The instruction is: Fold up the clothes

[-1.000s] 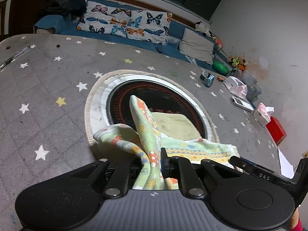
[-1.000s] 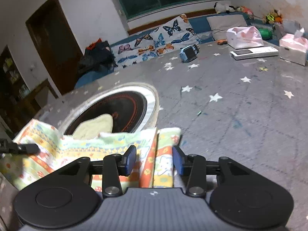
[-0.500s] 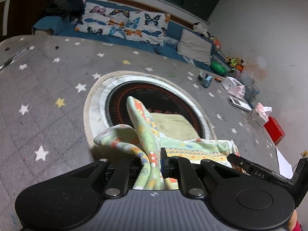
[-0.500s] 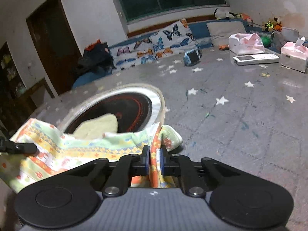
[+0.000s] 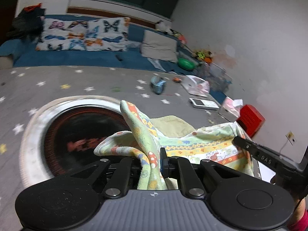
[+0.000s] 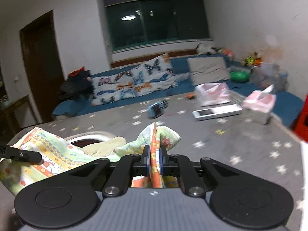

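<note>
A pale green patterned cloth (image 5: 204, 144) with orange and yellow bands hangs lifted between both grippers. My left gripper (image 5: 152, 162) is shut on one bunched corner of it. My right gripper (image 6: 154, 160) is shut on the opposite corner, which stands up as a fold (image 6: 156, 134). The cloth (image 6: 48, 154) spans to the left in the right wrist view. The right gripper's finger (image 5: 256, 150) shows at the right in the left wrist view. A pale yellow cloth (image 5: 173, 124) lies beneath, partly hidden.
A grey star-patterned table cover (image 5: 57, 84) holds a round black and white inset (image 5: 63, 127), a blue toy (image 6: 156, 109), a white remote (image 6: 217, 111), tissue boxes (image 6: 259, 105) and a red box (image 5: 250, 118). A blue couch with butterfly cushions (image 6: 134, 82) stands behind.
My right gripper closed on the cloth corner. Both grippers then rose and tilted up, lifting the cloth off the table.
</note>
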The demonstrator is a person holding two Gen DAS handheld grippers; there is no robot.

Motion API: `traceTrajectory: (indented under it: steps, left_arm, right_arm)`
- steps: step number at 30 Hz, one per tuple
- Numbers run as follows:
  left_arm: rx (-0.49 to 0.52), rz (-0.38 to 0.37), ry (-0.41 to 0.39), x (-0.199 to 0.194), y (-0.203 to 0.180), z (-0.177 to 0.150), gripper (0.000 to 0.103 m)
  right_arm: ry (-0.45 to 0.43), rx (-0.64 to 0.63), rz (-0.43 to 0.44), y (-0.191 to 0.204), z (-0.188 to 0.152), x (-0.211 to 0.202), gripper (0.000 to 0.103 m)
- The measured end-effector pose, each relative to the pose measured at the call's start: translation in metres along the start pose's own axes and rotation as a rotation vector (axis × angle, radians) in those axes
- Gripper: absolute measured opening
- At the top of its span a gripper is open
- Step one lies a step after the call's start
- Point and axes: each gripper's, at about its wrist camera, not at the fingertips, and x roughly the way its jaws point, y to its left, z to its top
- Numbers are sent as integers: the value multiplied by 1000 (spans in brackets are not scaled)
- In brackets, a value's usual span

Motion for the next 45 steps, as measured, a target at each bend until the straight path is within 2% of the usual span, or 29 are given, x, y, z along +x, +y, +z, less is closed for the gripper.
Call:
traceTrajectory:
  steps: [6,12,17,22,26,31,34,37,45]
  left_arm:
    - [55,-4,48,46,-28,3,9]
    - [69,26,124,76,-30,-16,9]
    - [61,47,153,81,-21,-22,10]
    - [62,65,175,86,-20,-25,10]
    - [57,77,187,88,-19,-25,14]
    - [57,91,193,89,-17,-24,21]
    - [61,106,192,89,-16,-24,28]
    - [64,133,189,88,-13,-23,40]
    - [82,179,180,85,-10,-25,45]
  right_arm:
    - [9,18,-81,-35,3,5,8]
    - [115,42,-153,-61,-23,30,8]
    - [164,63,-169,-75,-37,36,10]
    - [153,28,-198,-70,-33,35,14]
    - [123,16,-199,-68,-26,31,14]
    - [141,26,-159,-70,-25,41,19]
    - [163,39,-149,-73,-29,50,20]
    - [180,61,-148,-80,-33,57,20]
    - [176,26,-177,-76,-33,52,29]
